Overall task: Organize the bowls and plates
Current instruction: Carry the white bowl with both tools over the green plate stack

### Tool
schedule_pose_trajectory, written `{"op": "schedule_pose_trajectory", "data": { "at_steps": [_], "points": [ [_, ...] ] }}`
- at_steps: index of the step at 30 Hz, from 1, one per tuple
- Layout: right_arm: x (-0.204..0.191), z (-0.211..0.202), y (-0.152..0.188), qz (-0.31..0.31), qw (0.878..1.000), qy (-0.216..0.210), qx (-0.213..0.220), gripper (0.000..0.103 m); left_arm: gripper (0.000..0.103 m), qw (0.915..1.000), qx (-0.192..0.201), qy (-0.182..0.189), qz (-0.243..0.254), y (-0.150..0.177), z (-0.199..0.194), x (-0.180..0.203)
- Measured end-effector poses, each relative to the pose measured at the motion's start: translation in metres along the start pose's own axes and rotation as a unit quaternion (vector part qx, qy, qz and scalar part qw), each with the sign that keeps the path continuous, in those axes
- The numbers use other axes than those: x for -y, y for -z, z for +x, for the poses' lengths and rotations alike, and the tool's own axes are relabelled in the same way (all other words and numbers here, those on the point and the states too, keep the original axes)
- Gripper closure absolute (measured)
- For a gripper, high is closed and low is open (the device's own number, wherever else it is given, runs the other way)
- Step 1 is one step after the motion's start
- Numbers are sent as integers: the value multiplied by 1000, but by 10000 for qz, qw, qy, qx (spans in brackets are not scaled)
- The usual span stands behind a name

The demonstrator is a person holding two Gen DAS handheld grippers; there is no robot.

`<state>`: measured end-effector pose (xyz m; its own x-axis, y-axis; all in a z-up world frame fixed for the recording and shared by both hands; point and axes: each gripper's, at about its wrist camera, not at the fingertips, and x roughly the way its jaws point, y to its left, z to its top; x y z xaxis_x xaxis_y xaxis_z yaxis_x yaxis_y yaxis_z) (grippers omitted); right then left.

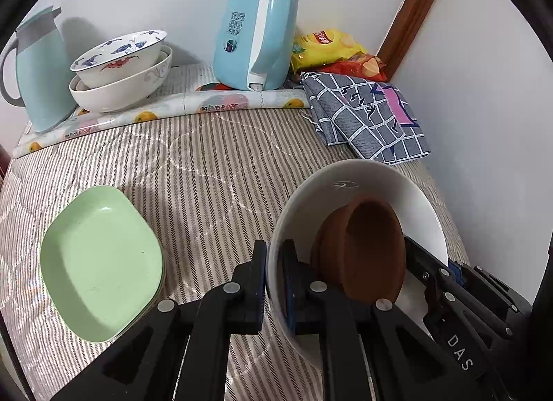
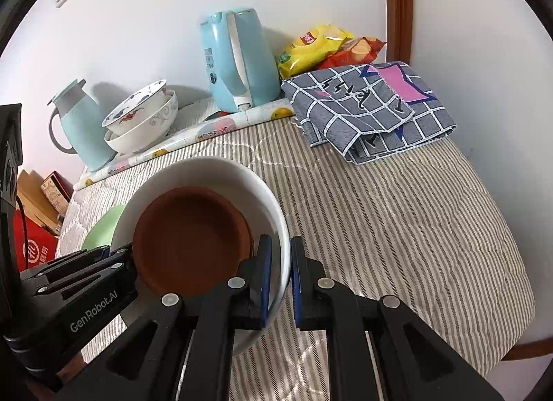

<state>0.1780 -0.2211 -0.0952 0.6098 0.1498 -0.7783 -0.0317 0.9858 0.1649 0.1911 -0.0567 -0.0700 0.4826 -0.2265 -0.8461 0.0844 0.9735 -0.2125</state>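
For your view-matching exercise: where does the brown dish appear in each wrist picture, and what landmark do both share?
Left wrist: brown dish lower right, tilted inside the white bowl.
Right wrist: brown dish lower left of centre, inside the white bowl.
Shared landmark: the blue kettle against the back wall.

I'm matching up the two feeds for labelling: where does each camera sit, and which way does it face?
Left wrist: on the left gripper, looking down along its jaws, shut on the white bowl rim; the green plate lies left, and the right gripper shows at the far rim.
Right wrist: on the right gripper, jaws shut on the opposite rim; the left gripper shows at left.
Shared: the white bowl holding a brown dish, the blue kettle, the stacked bowls and the checked cloth.
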Motion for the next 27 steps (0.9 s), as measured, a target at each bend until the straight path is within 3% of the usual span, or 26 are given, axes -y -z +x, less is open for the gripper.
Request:
{"op": "schedule_pose_trajectory", "data": {
  "at_steps": [27],
  "points": [
    [-59,-6,4,15,10000,18,13,93,94,10000,73,21,-25,0,-27,-59]
  ]
}}
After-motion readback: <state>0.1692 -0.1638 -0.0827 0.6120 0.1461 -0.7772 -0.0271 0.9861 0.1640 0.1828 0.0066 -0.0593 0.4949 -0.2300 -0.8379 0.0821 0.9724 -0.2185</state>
